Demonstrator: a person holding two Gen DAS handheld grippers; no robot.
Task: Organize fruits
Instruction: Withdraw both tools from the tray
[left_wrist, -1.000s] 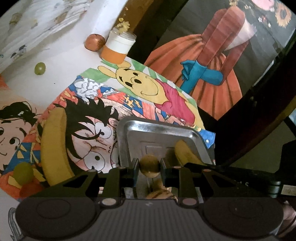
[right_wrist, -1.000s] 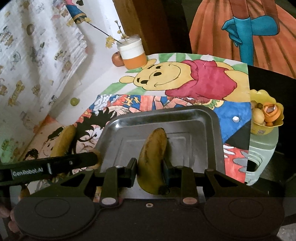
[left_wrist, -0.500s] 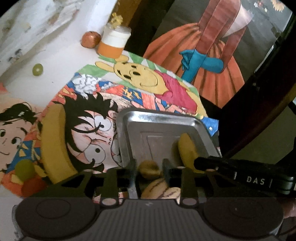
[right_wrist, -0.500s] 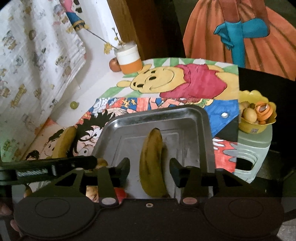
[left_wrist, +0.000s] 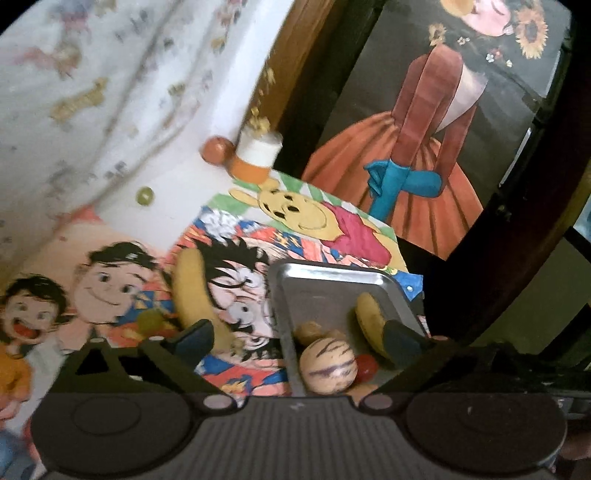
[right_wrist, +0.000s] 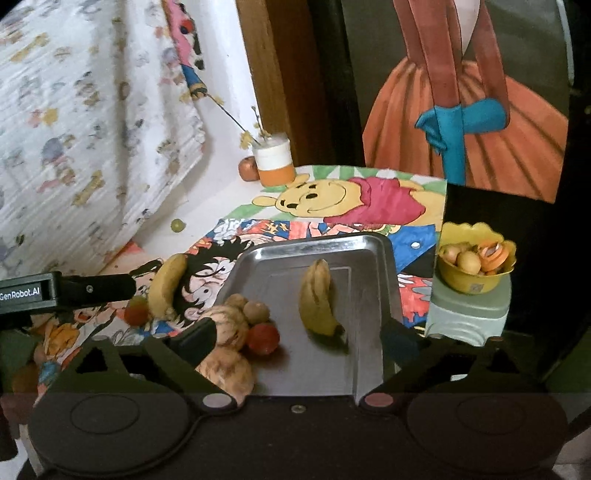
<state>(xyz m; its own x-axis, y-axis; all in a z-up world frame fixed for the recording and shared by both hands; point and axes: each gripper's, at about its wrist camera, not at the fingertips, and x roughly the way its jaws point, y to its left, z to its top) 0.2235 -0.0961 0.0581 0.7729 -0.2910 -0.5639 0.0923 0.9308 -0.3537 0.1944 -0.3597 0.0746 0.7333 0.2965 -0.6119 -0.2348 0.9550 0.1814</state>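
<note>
A metal tray (right_wrist: 373, 254) lies on a cartoon-print cloth and holds a banana (right_wrist: 318, 299), a small brown fruit (right_wrist: 256, 312), a red fruit (right_wrist: 263, 339) and striped round fruits (right_wrist: 225, 330). The tray also shows in the left wrist view (left_wrist: 332, 277) with the striped fruit (left_wrist: 328, 365) and the banana (left_wrist: 369, 321). A second banana (right_wrist: 168, 280) lies on the cloth left of the tray, with a green and a red fruit (right_wrist: 136, 310) beside it. My right gripper (right_wrist: 297, 338) is open and empty above the tray's near edge. My left gripper (left_wrist: 295, 341) is open and empty.
A white and orange jar (right_wrist: 274, 160) with dried stems and a brown round fruit (right_wrist: 248, 168) stand at the back. A green grape (right_wrist: 177, 225) lies on the white surface. A yellow bowl (right_wrist: 476, 258) of small fruits sits on a grey stool at the right.
Both grippers have opened and drawn back. The right one let go of the banana, the left one the small brown fruit; both now lie in the tray.
</note>
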